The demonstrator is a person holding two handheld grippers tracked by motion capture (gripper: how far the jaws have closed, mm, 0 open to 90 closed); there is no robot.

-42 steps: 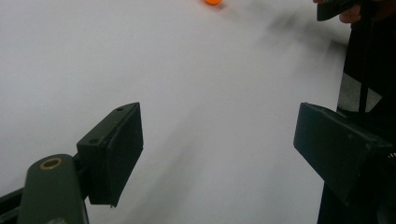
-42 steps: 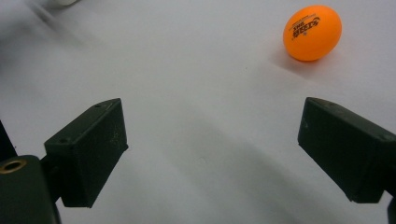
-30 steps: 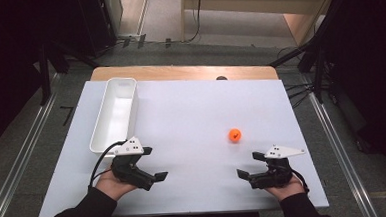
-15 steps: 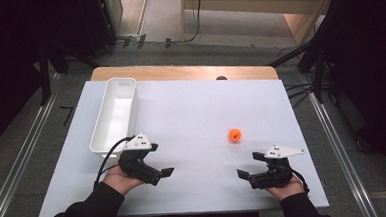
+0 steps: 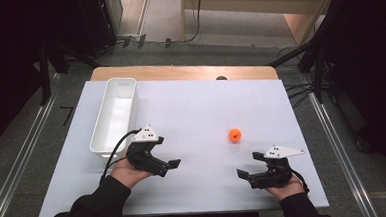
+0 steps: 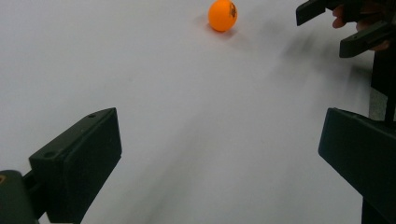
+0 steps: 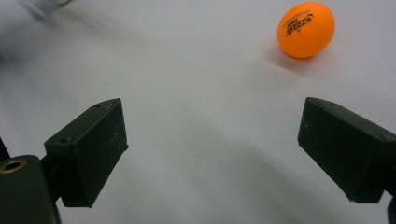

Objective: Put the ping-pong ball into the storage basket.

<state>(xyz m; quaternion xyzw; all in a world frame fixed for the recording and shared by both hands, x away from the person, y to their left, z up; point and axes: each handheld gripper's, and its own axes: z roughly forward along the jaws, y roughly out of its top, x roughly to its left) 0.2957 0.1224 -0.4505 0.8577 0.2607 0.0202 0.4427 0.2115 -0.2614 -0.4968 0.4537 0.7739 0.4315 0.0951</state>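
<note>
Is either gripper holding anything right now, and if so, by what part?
Nothing is held. The left gripper and right gripper both have their jaws wide apart over bare table, and the orange ball lies free, apart from both.

My jaws are looking like matt black plastic. The orange ball (image 7: pixel 306 30) is showing a smooth, faintly glossy plastic skin. The white tabletop (image 5: pixel 196 113) is looking matt; its far edge strip (image 5: pixel 179 72) is showing wood.

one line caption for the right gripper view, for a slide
Open right gripper over the white table, orange ball ahead.
</note>
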